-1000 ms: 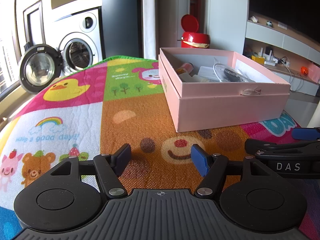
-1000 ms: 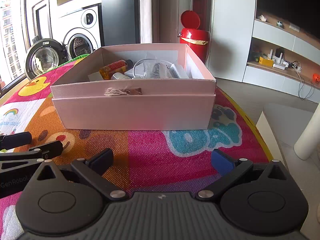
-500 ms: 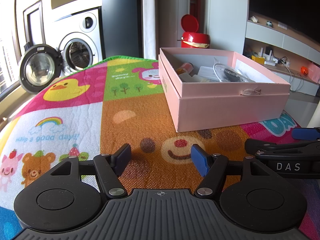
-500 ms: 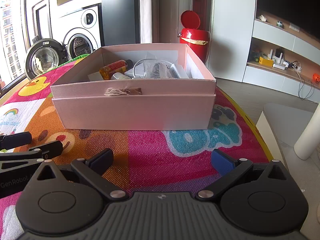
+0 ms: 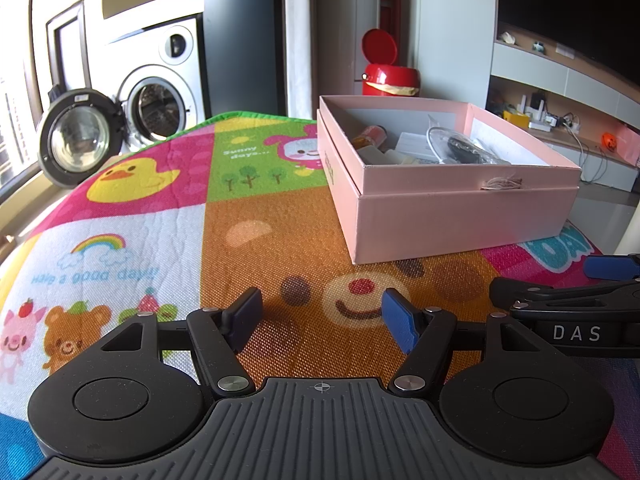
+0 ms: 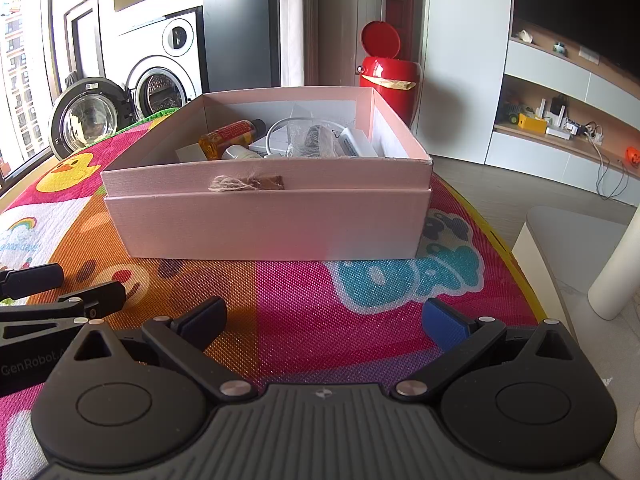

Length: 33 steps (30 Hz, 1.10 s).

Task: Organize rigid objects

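A pink cardboard box (image 6: 272, 220) (image 5: 460, 216) stands open on the colourful play mat (image 5: 200, 208). Inside it lie an amber bottle (image 6: 230, 138), a white cable (image 6: 288, 130), a bagged dark item (image 6: 314, 140) and small white boxes. My left gripper (image 5: 320, 314) is open over the mat's orange bear patch, short of the box, with nothing between its fingers. My right gripper (image 6: 324, 322) is open wide in front of the box's near wall, also empty. Each gripper shows at the edge of the other's view.
A washing machine (image 5: 160, 80) with its round door (image 5: 76, 136) swung open stands behind the mat at left. A red bin (image 6: 388, 76) with raised lid stands behind the box. The mat's right edge (image 6: 500, 240) drops to the floor beside a white stool (image 6: 560, 248).
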Available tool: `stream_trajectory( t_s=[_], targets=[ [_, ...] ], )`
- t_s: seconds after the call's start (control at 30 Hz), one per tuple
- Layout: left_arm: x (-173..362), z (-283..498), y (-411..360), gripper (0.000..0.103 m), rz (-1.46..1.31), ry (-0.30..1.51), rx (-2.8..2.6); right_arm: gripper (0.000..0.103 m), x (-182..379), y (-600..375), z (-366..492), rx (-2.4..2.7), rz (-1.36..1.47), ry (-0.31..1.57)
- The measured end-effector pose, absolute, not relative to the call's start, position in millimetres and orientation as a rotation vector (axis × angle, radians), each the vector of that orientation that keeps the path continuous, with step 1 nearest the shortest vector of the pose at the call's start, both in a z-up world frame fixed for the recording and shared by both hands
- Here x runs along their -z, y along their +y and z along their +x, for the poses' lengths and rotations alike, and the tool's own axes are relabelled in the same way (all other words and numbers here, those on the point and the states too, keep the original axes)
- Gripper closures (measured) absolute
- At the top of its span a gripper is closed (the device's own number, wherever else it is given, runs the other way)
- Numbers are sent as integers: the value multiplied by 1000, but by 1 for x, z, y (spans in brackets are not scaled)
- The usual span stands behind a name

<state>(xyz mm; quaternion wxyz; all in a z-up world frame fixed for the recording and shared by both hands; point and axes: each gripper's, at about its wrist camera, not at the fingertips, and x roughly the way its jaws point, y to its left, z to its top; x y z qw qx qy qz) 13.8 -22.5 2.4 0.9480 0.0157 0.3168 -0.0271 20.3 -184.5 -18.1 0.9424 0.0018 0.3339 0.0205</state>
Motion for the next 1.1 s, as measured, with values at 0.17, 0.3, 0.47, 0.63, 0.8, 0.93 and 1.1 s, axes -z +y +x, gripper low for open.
stream_trajectory(
  t_s=[0.17,0.3,0.47,0.63,0.8,0.93,1.1],
  targets=[
    [-2,15,-22,31,32,645,55,0,18,-185,20,-42,4,681],
    [-2,15,-22,31,30,645,56,0,18,-185,20,-42,4,681],
    [-3,15,-23,31,41,645,52,0,18,-184,20,-42,4,681],
    [-3,16,-19,31,33,646,54,0,18,-184,20,-42,3,681],
    [-3,16,-19,31,28,646,56,0,18,-185,20,-42,4,681],
    [-3,16,-19,31,24,646,58,0,18,-184,20,-42,4,681],
    [-3,16,-19,31,25,646,57,0,18,-184,20,-42,4,681]
  ],
)
